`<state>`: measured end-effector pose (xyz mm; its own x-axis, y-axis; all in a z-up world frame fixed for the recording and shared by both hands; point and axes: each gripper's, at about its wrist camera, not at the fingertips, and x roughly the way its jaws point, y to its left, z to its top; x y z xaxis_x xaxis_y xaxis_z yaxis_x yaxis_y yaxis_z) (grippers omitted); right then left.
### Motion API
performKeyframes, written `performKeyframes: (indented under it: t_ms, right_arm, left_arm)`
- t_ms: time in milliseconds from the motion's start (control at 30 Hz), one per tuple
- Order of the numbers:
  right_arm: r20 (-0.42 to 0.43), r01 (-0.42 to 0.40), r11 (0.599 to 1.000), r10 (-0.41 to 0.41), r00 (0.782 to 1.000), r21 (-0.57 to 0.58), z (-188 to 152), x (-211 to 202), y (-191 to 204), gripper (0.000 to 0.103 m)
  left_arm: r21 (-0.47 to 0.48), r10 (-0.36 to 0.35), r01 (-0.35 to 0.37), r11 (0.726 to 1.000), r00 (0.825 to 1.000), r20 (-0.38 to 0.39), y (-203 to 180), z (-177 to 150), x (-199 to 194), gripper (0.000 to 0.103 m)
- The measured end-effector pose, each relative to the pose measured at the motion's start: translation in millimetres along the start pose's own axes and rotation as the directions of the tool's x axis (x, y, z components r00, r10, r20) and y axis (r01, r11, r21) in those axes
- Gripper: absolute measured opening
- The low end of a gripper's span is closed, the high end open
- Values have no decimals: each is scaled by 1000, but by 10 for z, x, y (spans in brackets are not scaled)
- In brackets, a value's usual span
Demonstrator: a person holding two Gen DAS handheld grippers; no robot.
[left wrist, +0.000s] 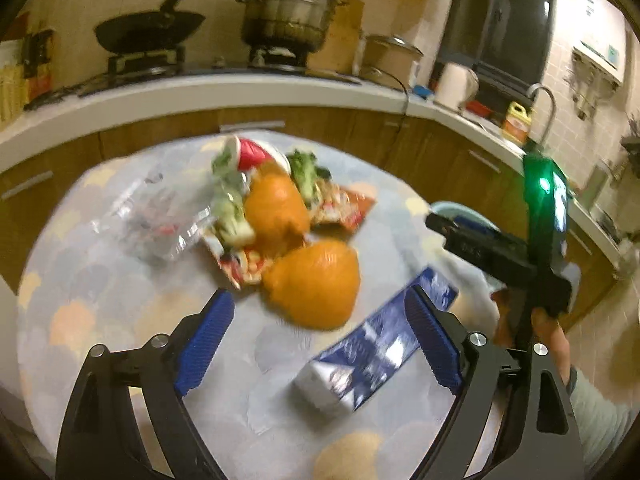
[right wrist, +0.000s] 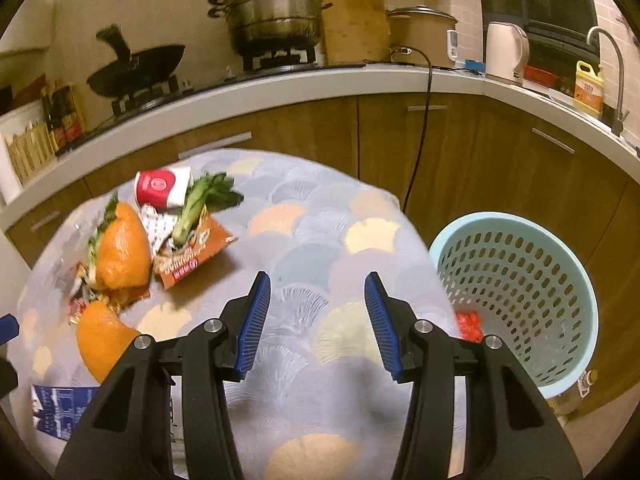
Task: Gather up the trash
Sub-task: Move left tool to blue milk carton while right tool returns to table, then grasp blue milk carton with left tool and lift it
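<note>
Trash lies on a round table with a scale-pattern cloth: two orange peels, green vegetable stalks, snack wrappers, a red-and-white cup, a clear plastic bag and a blue-and-white carton. My left gripper is open and empty, just short of the near peel, with the carton by its right finger. My right gripper is open and empty over bare cloth. A light blue perforated basket stands right of the table with a red scrap inside.
A kitchen counter curves behind the table with a wok, a steamer pot, a rice cooker, a kettle and a sink tap. A black cord hangs down the cabinet front. The right gripper's body shows in the left wrist view.
</note>
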<state>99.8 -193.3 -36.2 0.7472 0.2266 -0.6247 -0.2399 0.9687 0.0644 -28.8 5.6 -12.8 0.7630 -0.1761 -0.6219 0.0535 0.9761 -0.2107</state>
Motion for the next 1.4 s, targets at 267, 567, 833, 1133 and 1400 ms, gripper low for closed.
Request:
performKeyframes:
  t_ms: [267, 567, 833, 1133, 1400]
  right_arm:
    - [-7, -14, 999, 14, 1000, 35, -12, 18, -90, 46]
    - [5, -30, 999, 30, 1000, 45, -16, -1, -114, 46]
    - [1, -55, 994, 55, 998, 94, -40, -95, -304, 46]
    - [41, -70, 993, 66, 997, 97, 90, -329, -394, 46]
    - [48, -131, 989, 128, 991, 63, 108, -464, -159, 46]
  left_arm:
    - [11, -99, 100, 995, 992, -73, -1, -190, 227, 85]
    - [190, -73, 107, 976, 982, -177, -391, -264, 248, 77]
    - [345, 19, 71, 936, 968, -251, -668, -200, 491, 57]
    - [242, -73, 121, 963, 977, -198, -766, -271, 324, 35]
    - [87, -76, 78, 993, 997, -20, -392, -195, -268, 35]
